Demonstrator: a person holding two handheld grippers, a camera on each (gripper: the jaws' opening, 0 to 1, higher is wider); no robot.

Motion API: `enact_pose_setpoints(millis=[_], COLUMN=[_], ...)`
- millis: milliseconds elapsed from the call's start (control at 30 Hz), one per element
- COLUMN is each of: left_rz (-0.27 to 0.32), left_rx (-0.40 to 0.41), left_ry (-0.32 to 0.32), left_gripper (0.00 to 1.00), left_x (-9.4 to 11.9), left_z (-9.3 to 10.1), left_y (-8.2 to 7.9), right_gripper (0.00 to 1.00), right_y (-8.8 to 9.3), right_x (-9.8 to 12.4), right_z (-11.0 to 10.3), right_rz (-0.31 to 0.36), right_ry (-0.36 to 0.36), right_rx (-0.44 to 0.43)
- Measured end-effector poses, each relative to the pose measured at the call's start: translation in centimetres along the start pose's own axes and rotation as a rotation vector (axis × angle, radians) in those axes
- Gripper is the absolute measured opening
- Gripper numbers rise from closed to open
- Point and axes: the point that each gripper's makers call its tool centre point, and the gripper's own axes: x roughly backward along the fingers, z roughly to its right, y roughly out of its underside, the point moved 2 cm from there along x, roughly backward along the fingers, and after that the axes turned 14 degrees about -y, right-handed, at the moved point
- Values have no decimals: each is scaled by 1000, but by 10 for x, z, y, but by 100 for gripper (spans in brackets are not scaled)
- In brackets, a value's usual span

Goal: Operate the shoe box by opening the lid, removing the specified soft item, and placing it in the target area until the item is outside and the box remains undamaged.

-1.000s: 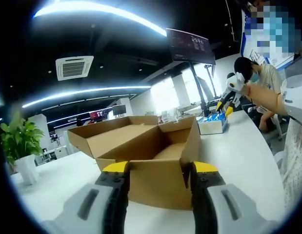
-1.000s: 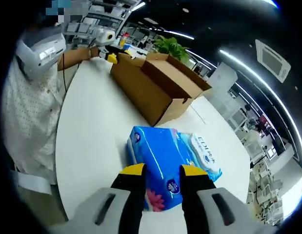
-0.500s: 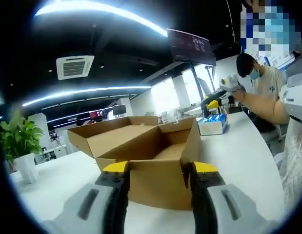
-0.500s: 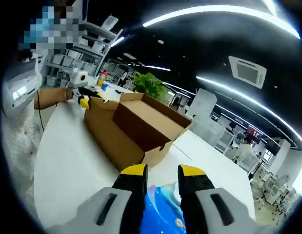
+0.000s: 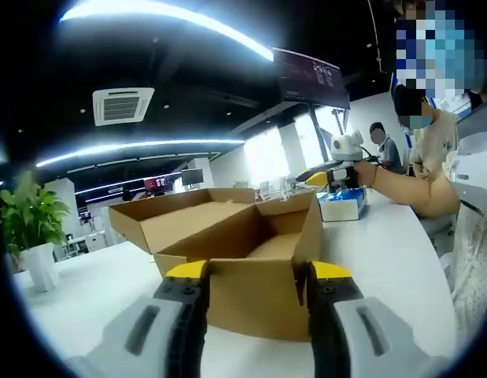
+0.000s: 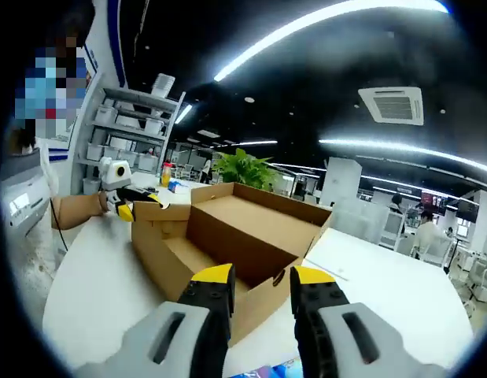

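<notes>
A brown cardboard box [image 5: 235,252] is seen open on a white table [image 5: 385,260], flaps spread outward, interior apparently bare in both views. In the left gripper view the left gripper [image 5: 257,272] is set at the box's near wall w/ jaws parted, one yellow tip at each side of the wall's top edge. Whether the tips touch the card can't be told; nothing is pinched between them. It is probably held there to steady the box.

The soft item, a blue tissue pack [image 5: 342,203], lies on the table beyond the box's far end, clear of the box. The right gripper [image 5: 331,176] is seen above and just beside it, held by a person's hand; contact can't be judged.

In the right gripper view the right gripper [image 6: 260,276] is aimed at the box [image 6: 227,244], jaws released and apart, nothing between them. A sliver of the pack [image 6: 267,370] shows low between the jaw bases. The left gripper [image 6: 137,206] appears at the box's far end.

Judged from this: lid open, item out, box looks undamaged; the task seems about done.
</notes>
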Motion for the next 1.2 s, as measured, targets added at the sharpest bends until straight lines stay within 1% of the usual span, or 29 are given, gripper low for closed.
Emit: enact_pose_setpoints(millis=[33, 100, 200, 267, 367, 400, 433, 500, 600, 700, 833, 900, 933, 967, 1033, 1133, 1200], left_rz=[-2, -6, -7, -8, -8, -9, -9, -9, -10, -10, -10, -11, -11, -12, -12, -13, -15], left_rx=[9, 18, 19, 27, 42, 48, 54, 58, 59, 62, 70, 70, 69, 68, 70, 79, 85], left_ry=[2, 4, 3, 6, 7, 10, 11, 11, 12, 12, 12, 12, 13, 12, 13, 13, 11], left_gripper=[50, 50, 50, 50, 50, 50, 50, 49, 49, 49, 49, 49, 49, 49, 49, 49, 49], left_x=[0, 1, 1, 1, 0, 0, 0, 0, 0, 0, 0, 0, 0, 0, 0, 0, 1], left_z=[0, 0, 0, 1, 0, 0, 0, 0, 0, 0, -1, 1, 1, 1, 1, 0, -1], left_y=[0, -1, -1, -1, -1, -1, -1, -1, -1, -1, -1, -1, -1, -1, -1, -1, -1], right_gripper=[28, 27, 26, 27, 24, 22, 22, 25, 24, 24, 27, 28, 29, 29, 29, 29, 27], right_y=[1, 1, -1, 2, 5, 5, 4, 4, 8, 8, 12, 20, 21, 22, 21, 19, 19], right_x=[3, 6, 5, 2, -3, -3, -3, -2, -2, -2, -2, -6, -7, -8, -7, -5, -5], right_z=[-1, -2, -3, -7, -12, -15, -17, -16, -18, -19, -24, -28, -28, -28, -28, -29, -30], right_rz=[7, 11, 20, 3, -13, -22, -25, -28, -33, -35, -68, -107, -114, -133, -131, -115, -113], right_ry=[-7, 0, -4, -23, -44, -49, -59, -49, -68, -75, -92, -114, -107, -107, -103, -111, -114], right_rx=[-7, -40, -43, -49, -61, -60, -41, -32, -60, -62, -33, -44, -33, -2, 0, -46, -52])
